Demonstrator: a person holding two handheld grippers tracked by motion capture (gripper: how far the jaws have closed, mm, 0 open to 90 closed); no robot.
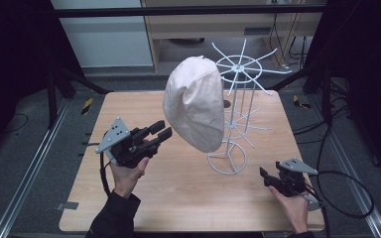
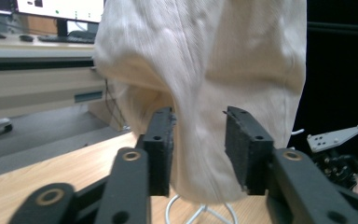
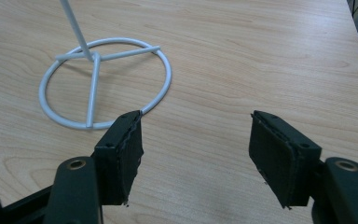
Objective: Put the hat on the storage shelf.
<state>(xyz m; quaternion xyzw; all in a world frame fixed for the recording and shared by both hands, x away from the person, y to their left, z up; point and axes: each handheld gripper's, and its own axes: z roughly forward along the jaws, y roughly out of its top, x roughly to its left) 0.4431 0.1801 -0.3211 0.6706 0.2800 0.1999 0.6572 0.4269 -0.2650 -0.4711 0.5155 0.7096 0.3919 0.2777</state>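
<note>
Left gripper (image 1: 159,131): nearest, jaws parted, straddling the hat's (image 1: 194,101) edge without pinching, at nine o'clock of it.
Hat: draped on wire stand (image 1: 233,94), hanging free.
Right gripper (image 1: 267,178): five o'clock, jaws apart, empty, waiting.

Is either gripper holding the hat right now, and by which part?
Nothing is held. The cream hat hangs on the white wire stand. The left gripper is open around its lower edge, pads clear of the cloth. The right gripper is open over bare table.

A wire hat rack (image 1: 235,106) stands right of the table's (image 1: 178,198) centre; a cloth cap (image 1: 194,101) hangs on its left side (clear of the tabletop).
</note>
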